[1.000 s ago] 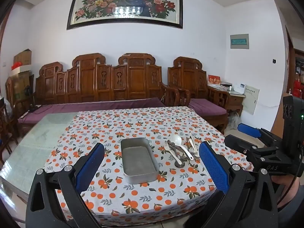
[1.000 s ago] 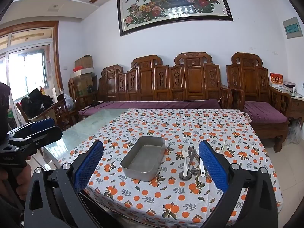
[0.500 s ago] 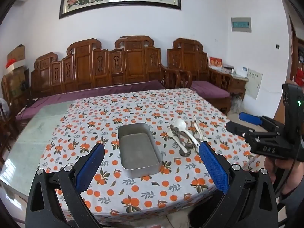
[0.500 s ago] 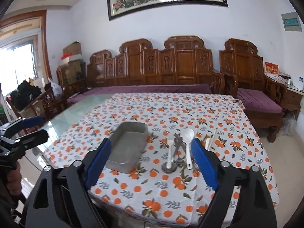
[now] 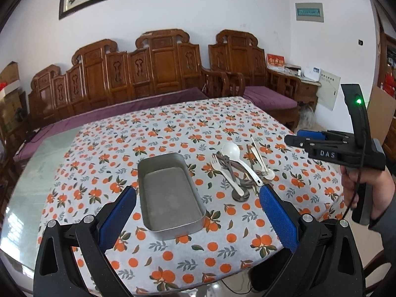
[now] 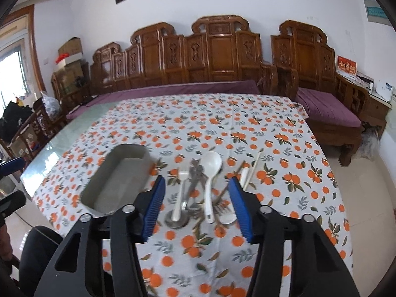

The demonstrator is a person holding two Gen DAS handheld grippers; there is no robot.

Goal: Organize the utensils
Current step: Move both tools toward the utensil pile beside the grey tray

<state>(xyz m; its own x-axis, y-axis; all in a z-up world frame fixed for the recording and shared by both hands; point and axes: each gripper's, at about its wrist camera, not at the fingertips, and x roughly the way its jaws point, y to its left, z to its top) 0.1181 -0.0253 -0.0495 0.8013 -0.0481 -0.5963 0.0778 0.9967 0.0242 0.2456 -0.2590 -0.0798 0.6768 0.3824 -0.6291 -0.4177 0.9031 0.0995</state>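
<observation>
A grey metal tray (image 5: pixel 170 190) (image 6: pixel 118 173) sits empty on the orange-print tablecloth. To its right lies a pile of utensils: a white spoon (image 5: pixel 237 160) (image 6: pixel 210 173), a white fork (image 5: pixel 222 170) (image 6: pixel 179 193), metal pieces and chopsticks (image 5: pixel 257 153) (image 6: pixel 252 170). My left gripper (image 5: pixel 198 212) is open, above the table's near edge just in front of the tray. My right gripper (image 6: pixel 196 203) is open and empty, close above the near end of the utensil pile; it also shows in the left wrist view (image 5: pixel 311 141) at the right.
The table (image 5: pixel 39 173) has bare glass at its left. A carved wooden sofa with purple cushions (image 6: pixel 188 86) stands behind it. A small side table (image 5: pixel 304 86) stands at the back right.
Both grippers have moved forward and down toward the table. The right gripper's jaws have narrowed and now stand over the utensil pile.
</observation>
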